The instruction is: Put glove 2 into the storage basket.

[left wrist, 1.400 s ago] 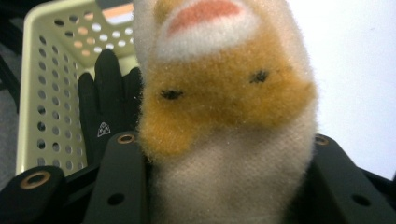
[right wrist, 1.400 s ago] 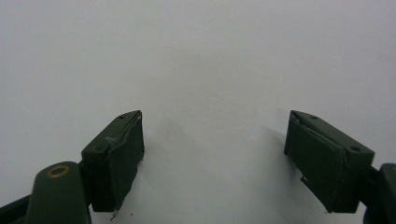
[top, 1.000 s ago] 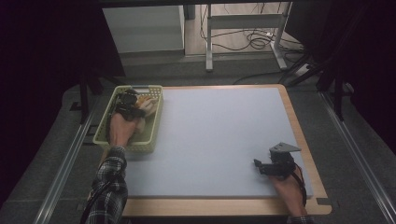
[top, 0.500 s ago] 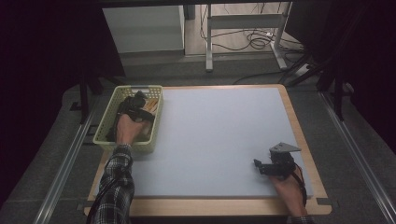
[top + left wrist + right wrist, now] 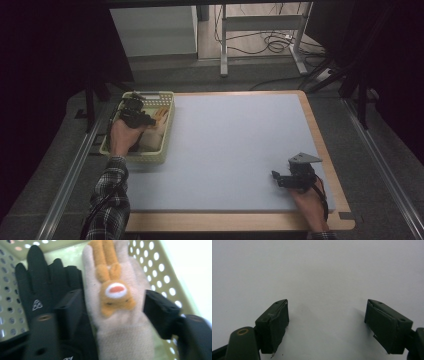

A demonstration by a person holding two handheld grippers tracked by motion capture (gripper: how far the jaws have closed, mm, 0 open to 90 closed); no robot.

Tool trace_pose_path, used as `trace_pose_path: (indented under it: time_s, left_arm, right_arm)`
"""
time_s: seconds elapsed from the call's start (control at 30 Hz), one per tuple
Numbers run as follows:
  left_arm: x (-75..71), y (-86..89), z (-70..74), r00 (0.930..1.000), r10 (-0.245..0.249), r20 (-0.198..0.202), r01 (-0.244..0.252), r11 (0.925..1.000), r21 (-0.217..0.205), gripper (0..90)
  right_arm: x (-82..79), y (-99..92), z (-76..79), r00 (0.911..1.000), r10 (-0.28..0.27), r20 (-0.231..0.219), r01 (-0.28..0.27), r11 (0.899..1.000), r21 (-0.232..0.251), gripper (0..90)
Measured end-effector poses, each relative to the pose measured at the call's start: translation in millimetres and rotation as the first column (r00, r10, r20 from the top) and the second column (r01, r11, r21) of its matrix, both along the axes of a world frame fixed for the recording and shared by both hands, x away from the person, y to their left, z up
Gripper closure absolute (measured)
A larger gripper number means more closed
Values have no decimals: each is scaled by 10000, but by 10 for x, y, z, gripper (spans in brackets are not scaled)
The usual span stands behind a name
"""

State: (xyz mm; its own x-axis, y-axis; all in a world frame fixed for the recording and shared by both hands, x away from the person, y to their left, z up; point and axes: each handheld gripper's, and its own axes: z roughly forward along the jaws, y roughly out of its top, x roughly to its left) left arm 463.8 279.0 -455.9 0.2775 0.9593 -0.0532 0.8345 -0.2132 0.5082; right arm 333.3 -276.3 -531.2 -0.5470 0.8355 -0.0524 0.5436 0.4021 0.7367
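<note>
Since the earlier frames my left hand had shifted a little inside the yellow-green basket (image 5: 165, 131) at the table's far left corner, while my right hand had kept its place near the front right edge. My left gripper (image 5: 112, 312) had just been closing, its jaws coming in around the beige glove (image 5: 117, 322), the one with an orange bunny patch (image 5: 113, 287) sewn on its back. Each jaw sat right at an edge of the glove near the cuff; the picture was blurred there, so I could not tell whether the pads were already pressing on it or only touching it. That glove lay flat on the basket floor, fingers pointing away from me, with a black glove (image 5: 45, 290) just beside it and partly under my left-hand jaw. From above, my left gripper (image 5: 134, 112) hung over the basket's far half. My right gripper (image 5: 289, 179) rested low over the pale blue mat (image 5: 235, 145), jaws wide apart with nothing but bare mat (image 5: 324, 277) between them.
</note>
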Motion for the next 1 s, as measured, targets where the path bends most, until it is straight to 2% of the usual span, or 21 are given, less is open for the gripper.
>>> trace_pose_path:
  time_s: [0.07,0.13,0.23,0.33,0.53,0.73,0.83,0.87,1.0]
  left_arm:
    - [-5,17,-39,9999,147,-43,-146,9998,158,582]
    - [-6,36,-98,9995,312,-30,-311,9991,287,688]
    - [5,54,-172,9990,405,-187,-397,9983,428,791]
    - [26,68,-238,9981,501,-349,-479,9969,631,822]
    - [66,81,-323,9965,650,-518,-621,9965,568,844]
    - [130,-24,-355,9973,430,-590,-403,9982,455,860]
    - [155,-105,-357,9978,191,-632,-179,9996,201,874]
    - [161,-126,-357,9975,140,-686,-123,9996,256,877]
    - [193,-104,-376,9966,244,-793,-224,9994,254,881]
  right_arm:
    - [0,0,0,10000,1,-2,-1,10000,5,192]
    - [1,-1,0,10000,-1,-4,1,10000,8,192]
    - [1,-1,0,10000,0,-3,0,10000,10,192]
    - [1,-1,0,10000,0,-3,0,10000,11,192]
    - [1,-1,0,10000,2,-3,-2,10000,13,192]
    - [1,-1,0,10000,0,-5,0,10000,16,192]
    - [1,-1,0,10000,-2,-6,2,10000,15,192]
    - [1,-2,0,10000,-2,-7,2,10000,16,192]
    - [1,-1,0,10000,2,-5,-2,10000,14,192]
